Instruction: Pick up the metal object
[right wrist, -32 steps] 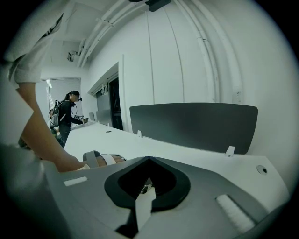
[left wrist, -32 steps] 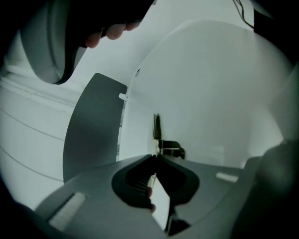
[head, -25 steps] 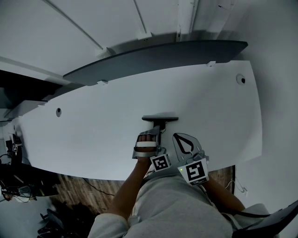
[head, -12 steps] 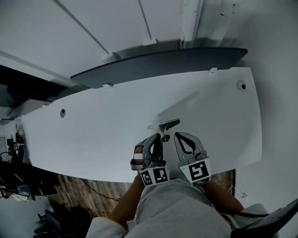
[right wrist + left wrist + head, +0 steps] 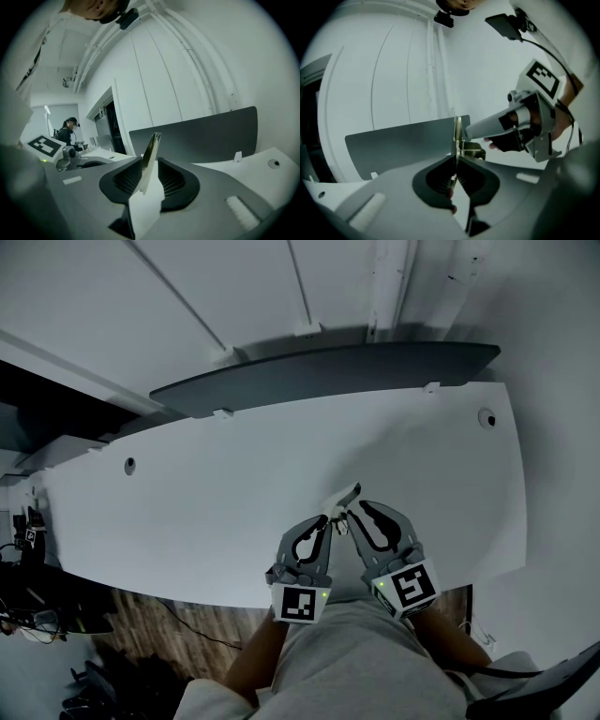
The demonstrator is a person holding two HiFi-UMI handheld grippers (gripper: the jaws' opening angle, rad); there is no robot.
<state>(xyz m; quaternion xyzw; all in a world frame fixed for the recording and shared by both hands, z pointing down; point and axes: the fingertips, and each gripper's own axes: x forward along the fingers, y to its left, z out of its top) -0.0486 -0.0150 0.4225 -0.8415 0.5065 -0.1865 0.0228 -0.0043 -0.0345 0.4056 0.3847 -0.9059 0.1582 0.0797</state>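
The metal object is a thin flat plate with a bent end, held up edge-on just above the white table near its front edge. My left gripper is shut on its lower part; in the left gripper view the plate rises from between the pads of the left gripper. My right gripper comes in from the right, tips beside the left's. Its jaws are opening: the plate stands between them in the right gripper, leaning at the left pad with a gap on the right.
A dark grey partition panel runs along the table's back edge. Cable holes sit near the table's right and left ends. Wooden floor shows below the front edge. A person stands far off in the right gripper view.
The plate, which lay flat on the table under the left gripper, is now lifted and tilted upright. Both grippers have drawn together at it, and the right jaws have parted.
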